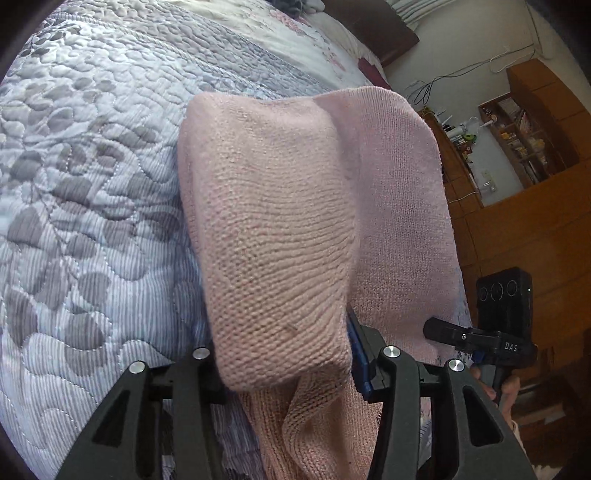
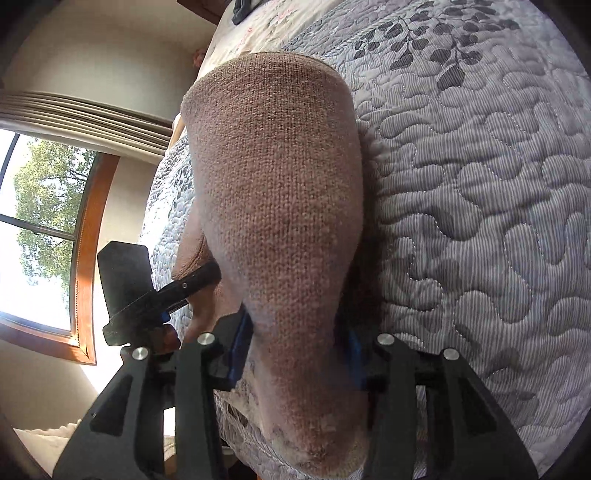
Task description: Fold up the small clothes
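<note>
A pink knit garment (image 1: 273, 221) hangs in a thick fold over the quilted bed (image 1: 92, 184). My left gripper (image 1: 288, 354) is shut on its near end, and the cloth hides the left finger. At the right of this view my right gripper (image 1: 434, 328) pinches the garment's edge. In the right wrist view the same garment (image 2: 280, 192) looks brownish in shadow and fills the space between the blue pads of my right gripper (image 2: 295, 343), which is shut on it. My left gripper (image 2: 207, 275) grips the cloth at the left there.
The grey leaf-patterned quilt (image 2: 480, 221) covers the bed. Wooden cabinets with shelves (image 1: 517, 229) stand beyond the bed edge, and a dark headboard (image 1: 373, 26) is at the far end. A window (image 2: 37, 221) is at the left. Dark clothes (image 2: 243, 9) lie far up the bed.
</note>
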The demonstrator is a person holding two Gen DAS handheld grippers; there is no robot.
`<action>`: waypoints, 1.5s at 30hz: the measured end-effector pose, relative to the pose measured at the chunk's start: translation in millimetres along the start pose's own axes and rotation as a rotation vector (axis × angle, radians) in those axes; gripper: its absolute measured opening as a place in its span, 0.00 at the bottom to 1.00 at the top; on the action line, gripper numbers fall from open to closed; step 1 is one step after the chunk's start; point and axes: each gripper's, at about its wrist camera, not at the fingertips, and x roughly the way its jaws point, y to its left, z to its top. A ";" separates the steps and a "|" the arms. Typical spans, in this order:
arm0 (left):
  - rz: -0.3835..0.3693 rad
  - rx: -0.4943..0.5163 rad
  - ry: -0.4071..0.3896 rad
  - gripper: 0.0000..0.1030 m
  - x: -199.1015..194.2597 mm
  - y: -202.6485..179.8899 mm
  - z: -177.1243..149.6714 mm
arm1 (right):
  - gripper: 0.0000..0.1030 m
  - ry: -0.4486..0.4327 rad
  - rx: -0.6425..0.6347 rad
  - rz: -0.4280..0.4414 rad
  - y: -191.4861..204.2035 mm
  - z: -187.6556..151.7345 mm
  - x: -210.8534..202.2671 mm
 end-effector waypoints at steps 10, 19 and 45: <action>0.162 0.120 -0.071 0.52 -58.2 -34.2 -45.3 | 0.49 -0.011 -0.040 -0.091 8.2 -39.5 -34.5; 0.262 0.155 -0.032 0.54 -54.3 -33.2 -93.7 | 0.35 -0.019 -0.007 -0.133 -5.3 -66.2 -37.2; 0.459 0.255 -0.150 0.78 -150.5 -121.3 -133.9 | 0.92 -0.160 -0.254 -0.617 130.9 -135.8 -73.1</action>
